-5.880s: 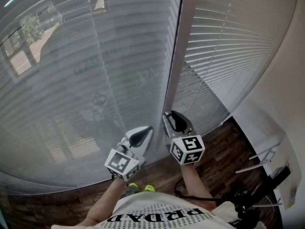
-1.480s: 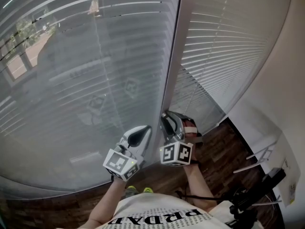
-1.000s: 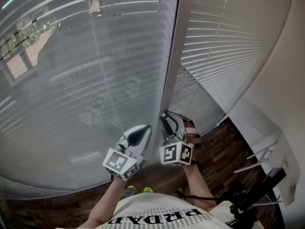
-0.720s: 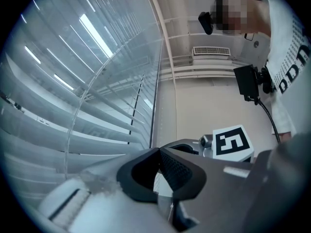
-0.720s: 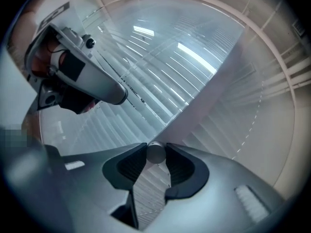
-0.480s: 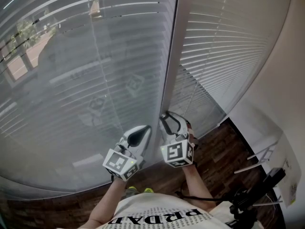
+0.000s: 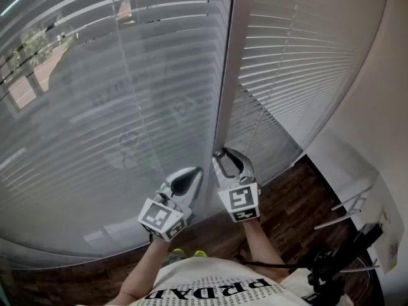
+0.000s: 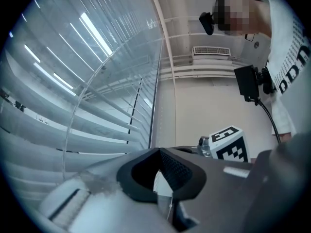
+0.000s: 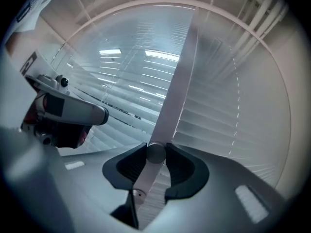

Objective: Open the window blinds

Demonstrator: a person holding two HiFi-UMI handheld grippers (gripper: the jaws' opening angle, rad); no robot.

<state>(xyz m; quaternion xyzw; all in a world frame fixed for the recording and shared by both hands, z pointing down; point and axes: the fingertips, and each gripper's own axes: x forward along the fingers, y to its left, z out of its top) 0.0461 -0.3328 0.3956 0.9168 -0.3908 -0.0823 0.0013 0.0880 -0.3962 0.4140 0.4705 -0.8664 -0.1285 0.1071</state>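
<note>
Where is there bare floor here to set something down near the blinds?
The dark wooden floor is bare between the white slatted blinds and the right claw. Toward the lower right, black equipment crowds it.

R gripper, clamped on tilt wand, twists vs 1.5 s ago, marker cube rolling face-up, and L blind slats tilt, showing brighter edges.

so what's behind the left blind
Through the left blind, trees and reddish ground outside show at the upper left; elsewhere its slats hide what's behind.
</note>
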